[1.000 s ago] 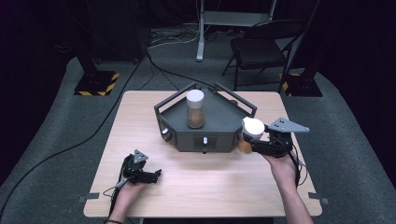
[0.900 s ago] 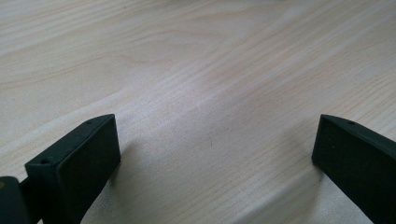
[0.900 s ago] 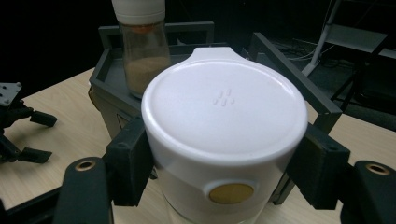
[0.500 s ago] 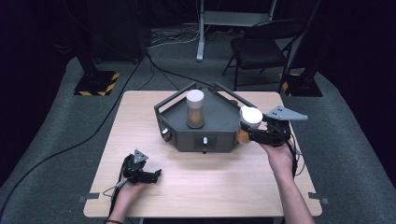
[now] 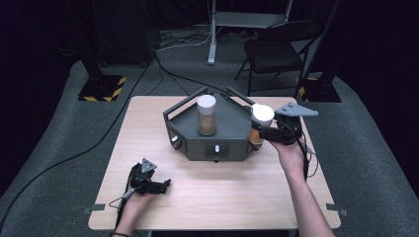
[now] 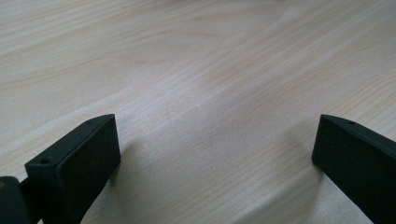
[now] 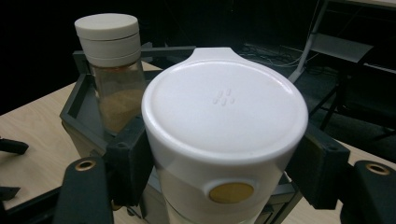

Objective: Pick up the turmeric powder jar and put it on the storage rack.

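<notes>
The white-lidded jar sits clamped between the two black fingers of the right gripper, which press on its body just under the lid from either side. The lid is round with a small tab at its far edge and a brass-coloured disc on the near side of its collar. In the high view the jar is upright, with orange-brown contents below the lid, held at the right-hand corner of the dark tray stand; whether its base touches the stand or the table cannot be told.

Beyond the fingers, to their left in the right gripper view, a second jar stands upright inside the tray. It has a clear body partly filled with brown powder and a cream screw lid, and it is apart from the held jar. The tray's dark rail runs behind both.

The left gripper rests on the wooden table near its front edge, well apart from the stand. Its fingers stand wide apart with nothing between them but bare wood grain.
</notes>
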The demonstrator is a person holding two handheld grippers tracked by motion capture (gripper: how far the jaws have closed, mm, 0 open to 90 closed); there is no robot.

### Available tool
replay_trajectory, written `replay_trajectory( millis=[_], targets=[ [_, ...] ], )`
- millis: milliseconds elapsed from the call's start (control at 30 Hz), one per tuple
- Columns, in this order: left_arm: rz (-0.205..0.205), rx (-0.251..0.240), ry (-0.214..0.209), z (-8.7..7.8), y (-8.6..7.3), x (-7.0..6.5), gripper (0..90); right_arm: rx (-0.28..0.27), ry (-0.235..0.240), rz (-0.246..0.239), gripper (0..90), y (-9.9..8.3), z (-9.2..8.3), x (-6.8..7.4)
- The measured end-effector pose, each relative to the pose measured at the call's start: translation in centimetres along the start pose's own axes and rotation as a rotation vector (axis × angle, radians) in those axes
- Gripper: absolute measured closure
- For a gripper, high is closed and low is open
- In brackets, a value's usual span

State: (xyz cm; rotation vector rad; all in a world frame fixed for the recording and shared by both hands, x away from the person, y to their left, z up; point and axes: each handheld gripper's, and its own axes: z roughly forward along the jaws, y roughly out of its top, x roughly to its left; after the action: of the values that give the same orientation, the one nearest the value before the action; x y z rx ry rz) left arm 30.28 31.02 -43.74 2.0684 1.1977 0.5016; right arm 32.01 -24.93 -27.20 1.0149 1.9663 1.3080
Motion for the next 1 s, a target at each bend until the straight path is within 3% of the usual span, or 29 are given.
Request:
replay_trajectory(
  millis=[433, 1000],
  targets=[
    [0.000, 0.000, 0.000, 0.0, 0.0, 0.0, 0.6, 0.005, -0.019, -0.020, 29.3, 1.7, 2.3, 0.6],
    [0.000, 0.000, 0.000, 0.0, 0.0, 0.0, 0.6, 0.036, -0.019, 0.007, 29.2, 2.3, 6.2, 0.7]
  ],
)
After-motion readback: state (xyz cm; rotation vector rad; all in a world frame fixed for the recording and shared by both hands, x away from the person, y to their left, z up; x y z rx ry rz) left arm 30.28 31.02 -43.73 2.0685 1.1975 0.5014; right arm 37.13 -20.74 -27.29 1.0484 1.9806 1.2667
